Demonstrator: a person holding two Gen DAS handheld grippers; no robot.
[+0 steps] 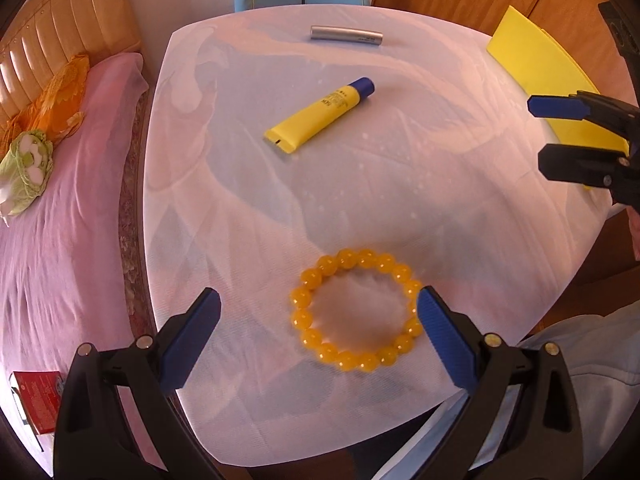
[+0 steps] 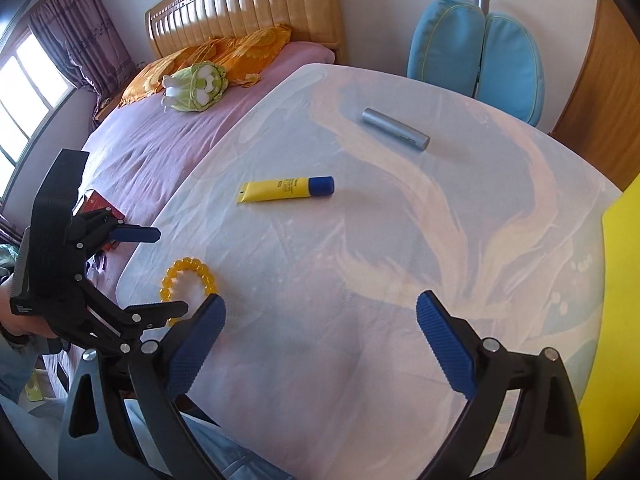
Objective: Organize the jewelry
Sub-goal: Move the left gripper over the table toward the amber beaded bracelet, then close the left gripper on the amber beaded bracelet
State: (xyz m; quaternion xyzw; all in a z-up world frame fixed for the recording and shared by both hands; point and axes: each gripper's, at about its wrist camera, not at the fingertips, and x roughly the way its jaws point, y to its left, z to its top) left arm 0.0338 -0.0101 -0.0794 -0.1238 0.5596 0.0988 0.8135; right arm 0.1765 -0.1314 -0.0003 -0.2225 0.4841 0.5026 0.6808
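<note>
The left tool (image 1: 318, 320) hangs over the near part of the table (image 1: 240, 184) with its two blue pads spread wide and nothing between them. The yellow bead bracelet (image 1: 357, 309) lies flat on the cloth just ahead of it, nearer the right-hand pad, which overlaps the ring's right edge in the left wrist view; whether pad and beads touch cannot be told. The wide opening and the low, forward-pointing pose suggest the tool is lining up to take the bracelet, though the ring sits off-centre between the pads, so a small shift to the tool's right would likely be needed first.

The right tool (image 2: 320, 320) is also spread open and empty, held above bare cloth well to the right of the bracelet (image 2: 188, 280). It looks parked there to stay out of the way, close beside a yellow board (image 2: 624, 300) at its right, which may be where the jewelry is meant to go.

Farther ahead of both tools lie a yellow tube with a blue cap (image 1: 320, 116) and, beyond it, a grey cylinder (image 1: 346, 35); both are well apart from the bracelet and need not be disturbed. A bed (image 1: 60, 240) runs along the left tool's left side.
</note>
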